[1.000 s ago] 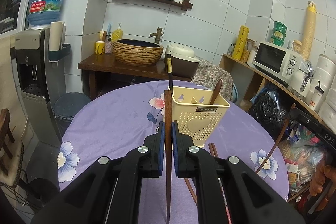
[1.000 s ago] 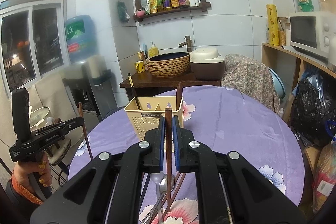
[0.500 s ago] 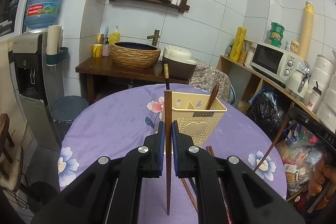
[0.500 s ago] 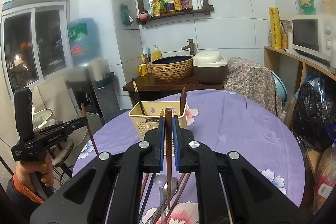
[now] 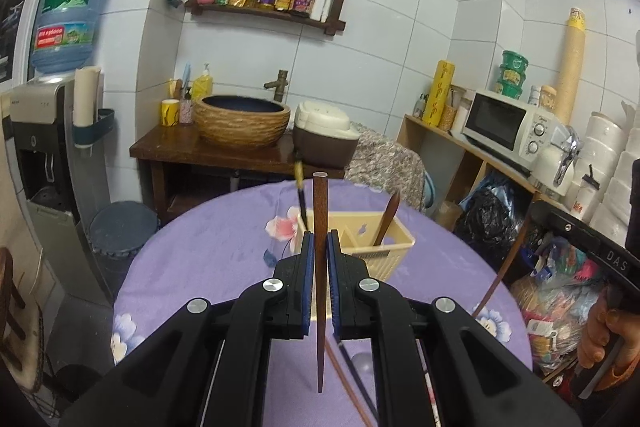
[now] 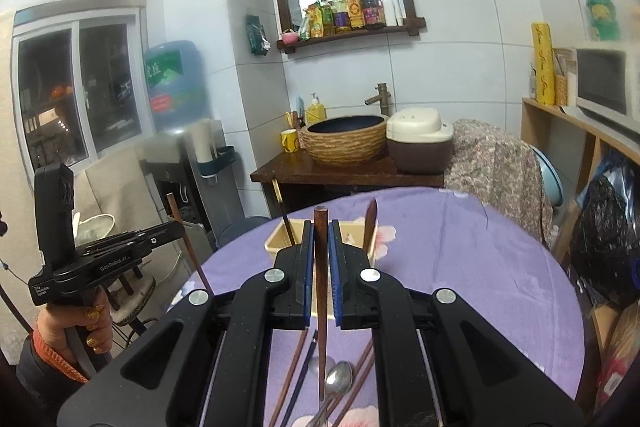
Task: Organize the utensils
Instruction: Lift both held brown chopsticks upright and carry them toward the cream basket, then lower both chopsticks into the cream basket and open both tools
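My left gripper point(image 5: 320, 241) is shut on a brown wooden chopstick point(image 5: 320, 211) held upright above the table. My right gripper point(image 6: 320, 231) is likewise shut on a second brown chopstick point(image 6: 320, 267), also upright. Beyond both stands a cream slotted utensil holder point(image 5: 394, 241) containing a dark chopstick point(image 5: 301, 199) and a brown wooden handle point(image 5: 387, 221). Below the right gripper, loose chopsticks point(image 6: 294, 373) and a metal spoon point(image 6: 339, 378) lie on the cloth. In the right wrist view a hand holds the left gripper point(image 6: 176, 227) off the table's left edge.
The round table point(image 5: 208, 251) wears a purple flowered cloth. Behind it stands a dark wooden stand point(image 5: 176, 147) bearing a woven basin point(image 5: 242, 123) and a rice cooker point(image 5: 326, 139). A water dispenser point(image 5: 44, 155) is at left, a shelf with a microwave point(image 5: 508, 125) at right.
Both grippers have risen with their chopsticks still clamped. The holder and the table now sit lower and farther away in both views.
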